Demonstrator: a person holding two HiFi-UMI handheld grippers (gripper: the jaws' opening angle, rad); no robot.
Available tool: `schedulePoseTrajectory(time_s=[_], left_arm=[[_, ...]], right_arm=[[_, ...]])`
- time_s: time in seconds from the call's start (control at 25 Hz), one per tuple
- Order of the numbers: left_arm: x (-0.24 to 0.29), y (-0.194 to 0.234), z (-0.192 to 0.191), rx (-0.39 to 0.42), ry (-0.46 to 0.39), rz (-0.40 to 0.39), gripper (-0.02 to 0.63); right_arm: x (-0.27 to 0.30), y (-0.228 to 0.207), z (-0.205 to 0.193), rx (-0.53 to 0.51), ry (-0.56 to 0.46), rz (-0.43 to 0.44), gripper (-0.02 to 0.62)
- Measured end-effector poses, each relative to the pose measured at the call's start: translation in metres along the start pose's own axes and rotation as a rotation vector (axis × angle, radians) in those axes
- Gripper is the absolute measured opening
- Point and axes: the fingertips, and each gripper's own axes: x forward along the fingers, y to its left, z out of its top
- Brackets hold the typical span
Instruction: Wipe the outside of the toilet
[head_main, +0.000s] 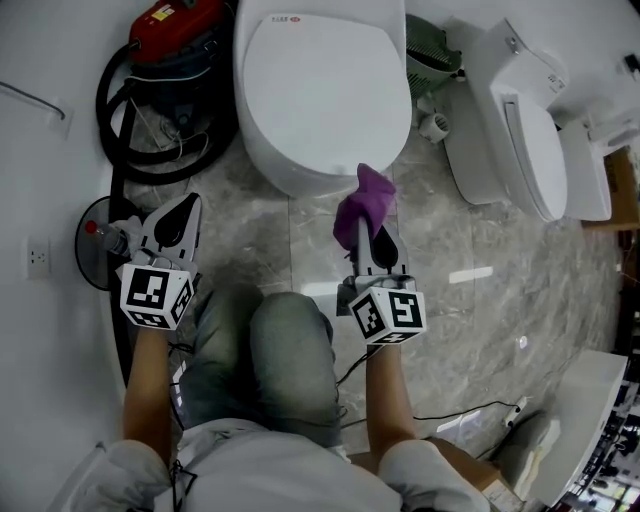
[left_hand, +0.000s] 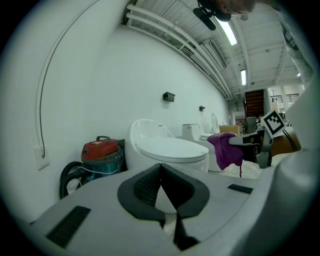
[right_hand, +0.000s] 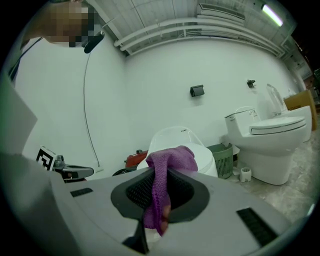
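1. Nearest the camera, a person's bent knees (head_main: 270, 350) filled the lower middle, both forearms reaching forward over a grey marble floor (head_main: 470, 230) that lay open to the right.
2. The left gripper (head_main: 186, 208) (left_hand: 160, 167) hovered close beside the white wall (head_main: 40, 150), its jaws pressed together on nothing.
3. The right gripper (head_main: 365, 228) (right_hand: 160, 172) was clenched on a purple cloth (head_main: 366, 195) (left_hand: 227, 150) (right_hand: 167, 162), which hung from its jaws at the toilet's front rim; whether they touched could not be told.
4. The toilet (head_main: 325, 90) (left_hand: 170, 150) (right_hand: 177, 137), lid down, stood just ahead, with clear tile before its front.
5. A red vacuum cleaner (head_main: 175, 25) (left_hand: 101, 152) and its looped black hose (head_main: 110, 110) crowded the toilet's left side.
6. A green bin (head_main: 430, 50) (right_hand: 222, 159) stood on the right, between it and a second toilet (head_main: 520, 130) (right_hand: 270, 135).
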Motion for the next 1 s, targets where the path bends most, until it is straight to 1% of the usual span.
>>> schedulePoseTrajectory(time_s=[0.28,0.6,0.8,1.0], left_arm=[[0.002,0.002,-0.025,0.013,-0.015,-0.010,0.012],[0.008,0.003,-0.063,0.032,-0.004,-0.047,0.013],[0.016,0.005,-0.081,0.071,0.000,-0.073,0.014],[0.025,0.008,-0.087,0.113,-0.019,-0.085,0.014]], right_arm=[[0.005,0.010,-0.025,-0.046,-0.015,0.053,0.058],[0.018,0.051,-0.060,-0.092,-0.028,0.166,0.058],[0.034,0.078,-0.081,-0.098,-0.031,0.248,0.058],[0.052,0.094,-0.094,-0.122,-0.048,0.297,0.058]])
